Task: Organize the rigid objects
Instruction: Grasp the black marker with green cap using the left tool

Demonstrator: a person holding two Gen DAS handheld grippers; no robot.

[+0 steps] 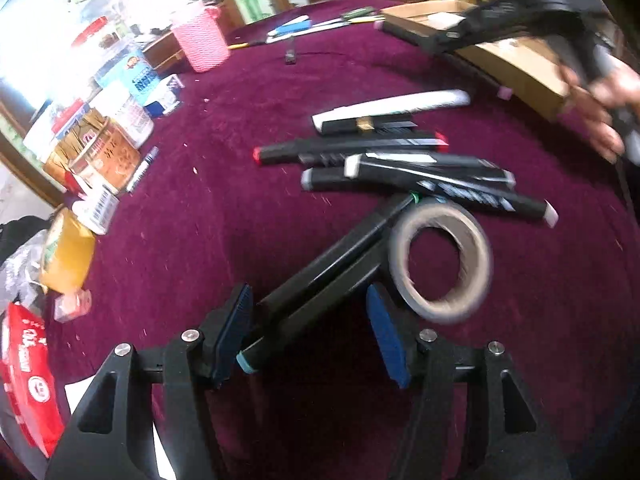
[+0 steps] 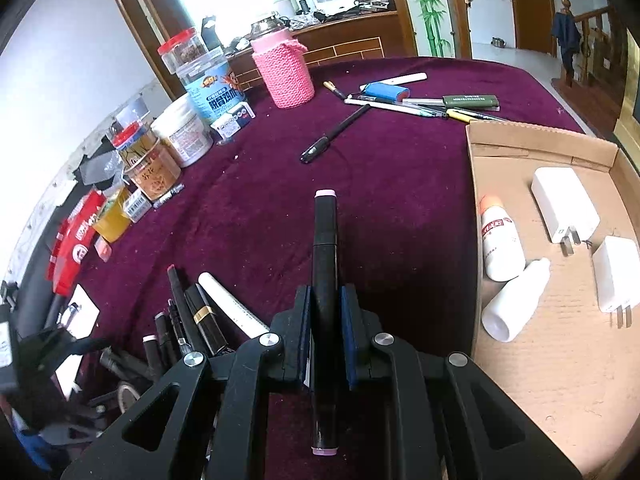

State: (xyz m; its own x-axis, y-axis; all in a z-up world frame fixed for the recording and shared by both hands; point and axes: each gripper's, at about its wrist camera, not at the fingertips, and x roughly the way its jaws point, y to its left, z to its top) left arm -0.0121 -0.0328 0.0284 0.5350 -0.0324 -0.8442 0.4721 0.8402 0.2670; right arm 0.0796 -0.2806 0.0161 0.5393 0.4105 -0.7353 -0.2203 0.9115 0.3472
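Maroon cloth covers the worktop (image 2: 400,184), with windows blown out to white behind it, so the far sill clutter is unreadable. Left wrist view is motion-blurred. Left gripper (image 1: 310,334) stands open, blue pads apart, a teal-capped black marker (image 1: 320,288) lying loose between them on the cloth, not pressed by either pad; a tape roll (image 1: 440,260) lies just beside the right-hand pad, its edge smeared by blur. Beyond them a heap of black markers (image 1: 400,160) and a white pen (image 1: 392,110) overlap, so separate pieces are hard to count. Right gripper (image 2: 325,328) is clamped on a pink-capped black marker (image 2: 325,240), held lengthwise along the fingers; the pads hide the marker's middle. In the left view this gripper (image 1: 520,12) and the hand (image 1: 600,100) holding it are blurred at upper right, in front of the cardboard box (image 2: 540,360). Box sits at the right of the worktop, cut off by the frame edge, holding two white bottles (image 2: 502,240) and two white chargers (image 2: 564,204). Far side: a pink knitted holder (image 2: 284,72), loose pens (image 2: 420,106), a lone black pen (image 2: 336,132). Jars and packets (image 2: 180,132) line the left edge, labels mostly illegible. Lower left corner of the right view is dark and indistinct.
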